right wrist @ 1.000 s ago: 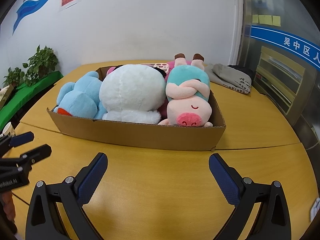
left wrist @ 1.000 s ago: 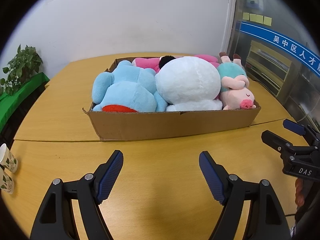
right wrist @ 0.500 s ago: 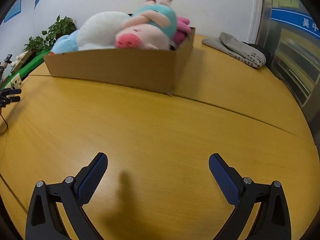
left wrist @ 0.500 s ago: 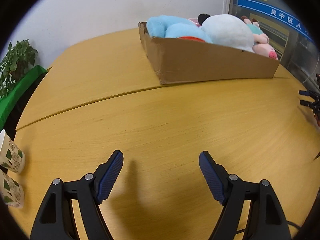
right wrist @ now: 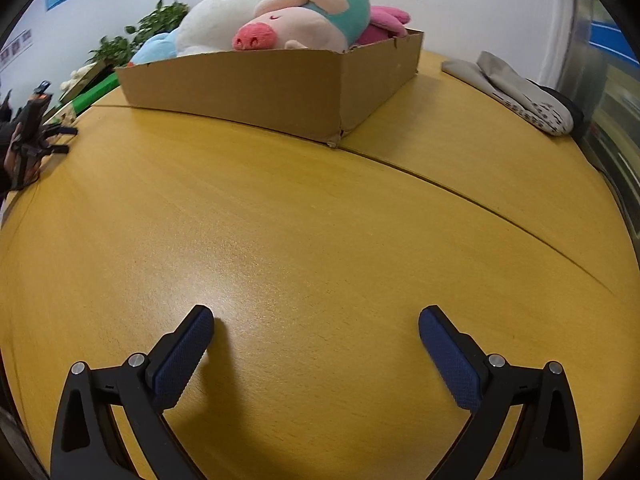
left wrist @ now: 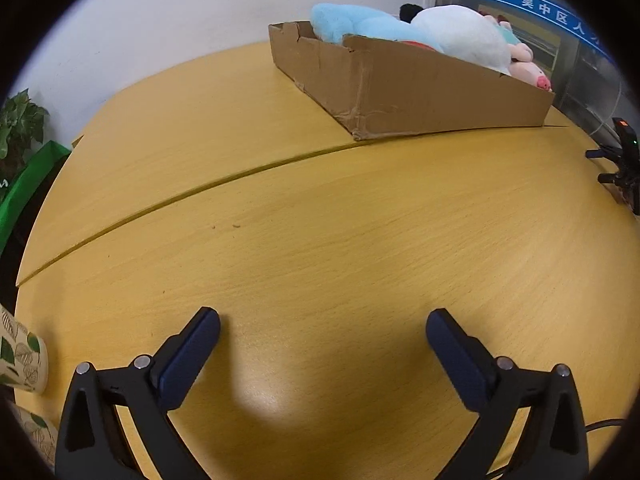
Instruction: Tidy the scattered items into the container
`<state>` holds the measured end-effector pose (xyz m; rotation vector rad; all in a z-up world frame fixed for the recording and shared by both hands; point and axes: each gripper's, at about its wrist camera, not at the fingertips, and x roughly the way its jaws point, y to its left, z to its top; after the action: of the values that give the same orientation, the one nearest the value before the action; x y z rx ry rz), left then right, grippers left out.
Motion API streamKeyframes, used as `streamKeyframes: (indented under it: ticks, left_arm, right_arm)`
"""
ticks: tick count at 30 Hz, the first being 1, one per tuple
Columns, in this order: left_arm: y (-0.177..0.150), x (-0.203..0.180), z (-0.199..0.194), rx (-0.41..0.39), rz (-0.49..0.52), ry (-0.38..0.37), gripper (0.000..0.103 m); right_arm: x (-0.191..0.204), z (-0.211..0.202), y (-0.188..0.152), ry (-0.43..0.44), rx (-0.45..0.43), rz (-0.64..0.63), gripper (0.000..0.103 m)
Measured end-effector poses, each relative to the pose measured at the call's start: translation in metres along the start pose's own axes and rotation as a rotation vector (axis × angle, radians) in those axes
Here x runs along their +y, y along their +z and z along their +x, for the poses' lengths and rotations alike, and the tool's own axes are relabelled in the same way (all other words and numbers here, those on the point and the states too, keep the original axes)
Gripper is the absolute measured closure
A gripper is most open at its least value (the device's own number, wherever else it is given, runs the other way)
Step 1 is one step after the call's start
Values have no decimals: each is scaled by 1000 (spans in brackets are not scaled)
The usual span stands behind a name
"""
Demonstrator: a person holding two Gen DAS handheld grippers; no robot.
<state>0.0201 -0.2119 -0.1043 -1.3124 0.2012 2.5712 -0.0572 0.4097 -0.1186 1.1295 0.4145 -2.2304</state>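
Left gripper [left wrist: 322,334]: black frame, dark blue ribbed pads, jaws spread wide with nothing between them, low over bare table top, its shadow on the wood directly beneath. Right gripper [right wrist: 316,326]: same build, jaws likewise spread wide and empty, low over the table; also seen small at the right edge of the left wrist view, and the left one small at the left edge of the right wrist view. Table [left wrist: 320,216]: yellow wood-grain top, a seam running across it between the grippers and the box. Cardboard box [left wrist: 420,92]: shallow, brown, corners creased and worn, standing on the far section of the table just beyond the seam, well apart from both grippers. Contents of box, packed side by side and rising above its rim: light blue plush [left wrist: 352,24] at the left end; large white plush [right wrist: 216,22] in the middle; pig plush [right wrist: 308,20] with pink snout, closed eyes and teal body, lying on its side at the right end; pink plush [right wrist: 386,20] behind the pig against the far wall of the box. Grey cloth item [right wrist: 516,92]: lying on the table to the right of the box, apart from it. Paper cups [left wrist: 20,356]: leaf-patterned, at the left table edge near the left gripper. Potted plant [left wrist: 18,124]: green foliage beyond the table's left side, against the white wall
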Motion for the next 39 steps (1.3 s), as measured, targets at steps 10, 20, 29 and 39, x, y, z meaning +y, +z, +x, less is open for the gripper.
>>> streamKeyframes:
  ticks: [10, 20, 29, 39]
  left_arm:
    - [4, 8, 4, -7, 35, -33, 0]
    - [6, 5, 5, -7, 39, -33, 0]
    - [6, 8, 3, -5, 37, -36, 0]
    - [7, 8, 3, -5, 37, -35, 0]
  right_arm:
    - [-2, 12, 17, -34, -1, 29, 0]
    - [-2, 13, 19, -34, -2, 35, 0]
    - [-3, 12, 18, -11, -4, 1, 0]
    - [-3, 12, 17, -7, -6, -5, 0]
